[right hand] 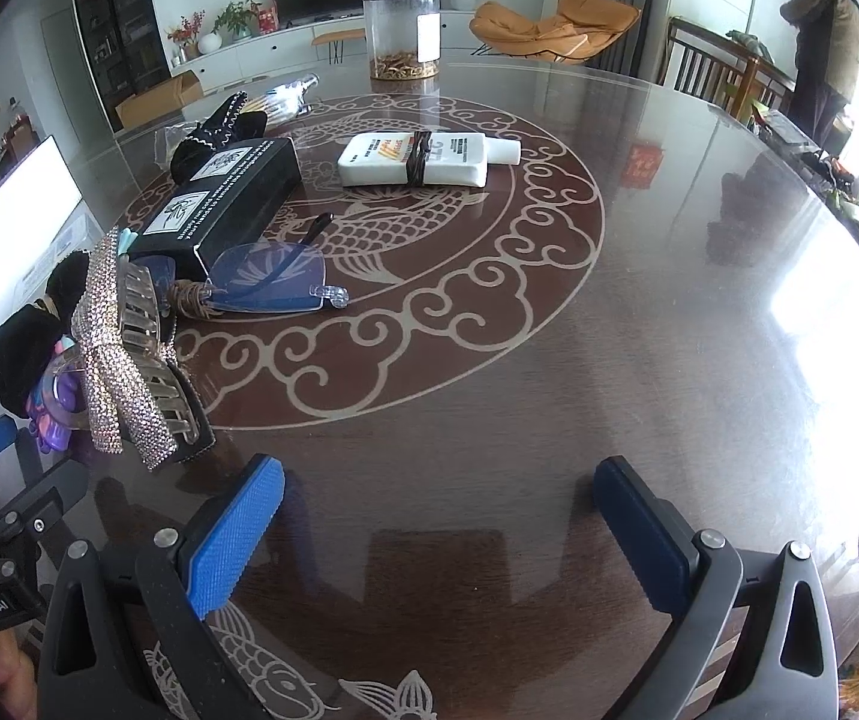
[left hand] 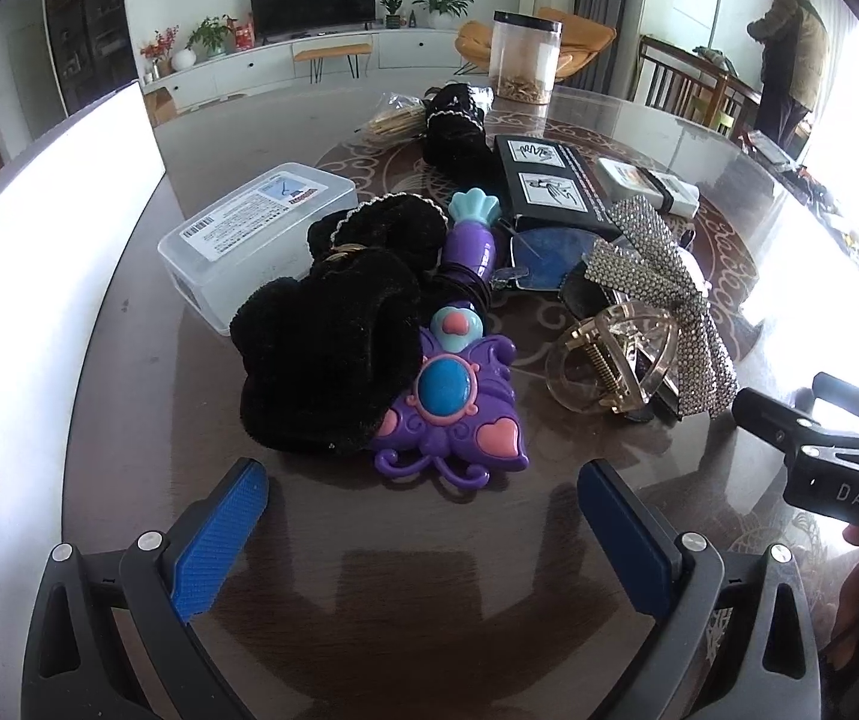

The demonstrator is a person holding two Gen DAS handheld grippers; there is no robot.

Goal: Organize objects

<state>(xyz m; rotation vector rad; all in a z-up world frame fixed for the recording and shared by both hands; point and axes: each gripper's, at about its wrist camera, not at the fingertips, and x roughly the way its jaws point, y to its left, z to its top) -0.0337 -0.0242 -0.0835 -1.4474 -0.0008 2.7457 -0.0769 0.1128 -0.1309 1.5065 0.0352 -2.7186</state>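
On the table (right hand: pixel 549 360), nearest the left gripper (left hand: pixel 423 516): purple butterfly toy (left hand: pixel 450 414), blue oval centre, pink hearts. Beside toy: black plush (left hand: pixel 321 360); clear claw clip (left hand: pixel 609 360); rhinestone bow (left hand: pixel 663 294). Behind toy: clear box (left hand: pixel 249 234), glasses (left hand: pixel 549 258), black carton (left hand: pixel 555 180). Both jaws wide apart, empty; right gripper (right hand: pixel 438 516) over bare tabletop.

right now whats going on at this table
A person holds a hand-held gripper in each hand over a dark round table. Both the left hand-held gripper and right hand-held gripper are open and empty. Nothing is picked up yet. The left one faces a pile: a butterfly toy, black scrunchies, a clear hair claw, a rhinestone bow and a clear box.
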